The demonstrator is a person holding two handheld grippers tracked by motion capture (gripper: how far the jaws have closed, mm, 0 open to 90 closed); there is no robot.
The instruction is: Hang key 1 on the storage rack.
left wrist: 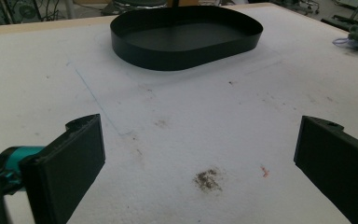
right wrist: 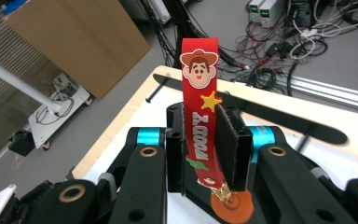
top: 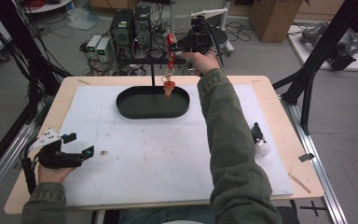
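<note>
A tray [top: 140, 110] is sitting on the worktop [top: 144, 154] in the upper middle of the frame, with a stand's crossbar [top: 151, 60] rising behind it. The right hand-held gripper [top: 173, 45] is holding a strap [top: 170, 53] above the tray's right part. The left hand-held gripper [top: 80, 144] is resting at lower left, and a small bottle [top: 260, 142] is lying at right

text: "WOODY" | on: red strap [right wrist: 200, 116] — printed lengthwise
</note>
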